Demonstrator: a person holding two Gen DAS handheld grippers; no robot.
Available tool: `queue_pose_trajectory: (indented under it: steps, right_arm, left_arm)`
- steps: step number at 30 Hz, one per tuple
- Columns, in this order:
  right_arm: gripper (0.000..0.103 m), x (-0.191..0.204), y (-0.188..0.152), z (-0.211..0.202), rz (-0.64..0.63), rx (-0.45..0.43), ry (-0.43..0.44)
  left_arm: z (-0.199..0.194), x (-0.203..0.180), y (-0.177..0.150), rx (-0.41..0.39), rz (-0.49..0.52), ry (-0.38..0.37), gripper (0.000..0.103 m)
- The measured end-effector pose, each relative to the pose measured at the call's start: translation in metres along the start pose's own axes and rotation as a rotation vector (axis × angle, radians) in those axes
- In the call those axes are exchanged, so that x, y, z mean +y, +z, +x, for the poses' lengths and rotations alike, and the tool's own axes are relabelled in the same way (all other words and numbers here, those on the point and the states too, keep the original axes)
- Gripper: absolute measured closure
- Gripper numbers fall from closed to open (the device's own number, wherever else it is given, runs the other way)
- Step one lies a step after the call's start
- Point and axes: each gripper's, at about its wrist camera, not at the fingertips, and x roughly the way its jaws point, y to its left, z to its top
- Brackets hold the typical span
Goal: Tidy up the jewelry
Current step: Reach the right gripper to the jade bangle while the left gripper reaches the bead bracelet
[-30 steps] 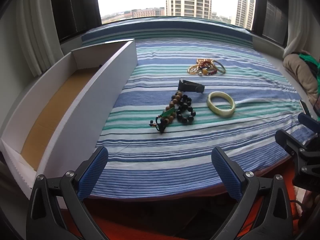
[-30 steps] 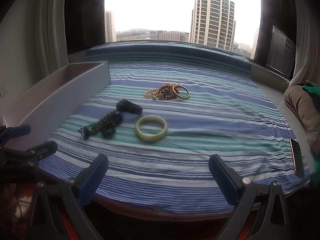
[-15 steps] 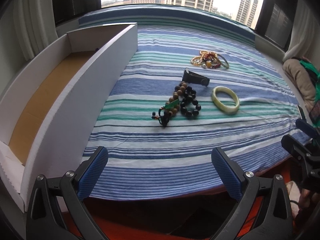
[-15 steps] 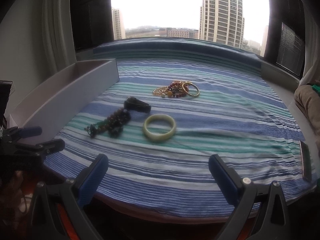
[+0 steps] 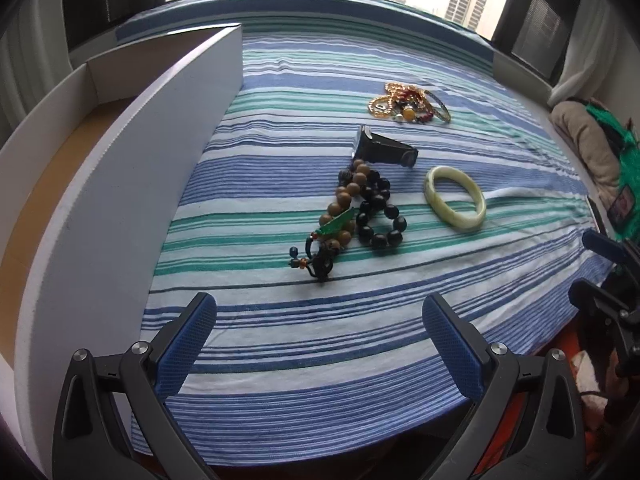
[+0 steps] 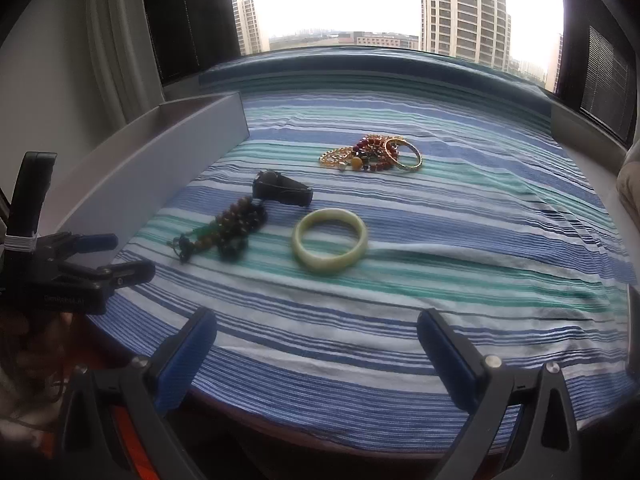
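Jewelry lies on a striped cloth (image 5: 304,344). A pale green bangle (image 5: 455,198) (image 6: 330,246) sits mid-right. Brown and black bead bracelets (image 5: 360,212) (image 6: 230,226) lie left of it. A black watch (image 5: 384,151) (image 6: 285,191) lies behind them. A pile of gold and red bracelets (image 5: 408,105) (image 6: 372,155) lies farther back. My left gripper (image 5: 318,334) is open and empty, near the cloth's front edge. My right gripper (image 6: 316,350) is open and empty, in front of the bangle.
A long white open box (image 5: 132,160) (image 6: 168,160) with a brown floor stands along the cloth's left side. A beige and green bundle (image 5: 592,144) lies at the right. A window is behind.
Both grippers have moved forward and higher over the cloth, so the jewelry looks closer. The left view has tilted down. Both stay open.
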Motion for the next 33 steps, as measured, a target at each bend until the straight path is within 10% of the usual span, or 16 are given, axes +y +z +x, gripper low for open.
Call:
queue_pose_trajectory:
  steps: [11, 15, 21, 33]
  right_arm:
    - [0.002, 0.000, 0.036, 0.040, -0.088, 0.041, 0.164]
    - [0.027, 0.000, 0.046, 0.074, -0.093, 0.089, 0.227]
    - [0.029, 0.005, 0.058, 0.110, -0.131, 0.143, 0.250]
    - [0.048, 0.013, 0.058, 0.139, -0.220, 0.253, 0.274]
  left_arm:
    - [0.021, -0.004, 0.010, 0.026, 0.040, 0.040, 0.001]
    - [0.033, -0.002, 0.017, 0.042, 0.031, 0.031, 0.002]
    - [0.050, 0.005, 0.024, 0.076, 0.012, -0.007, 0.011]
    - [0.060, -0.003, 0.025, 0.065, 0.077, -0.019, 0.054]
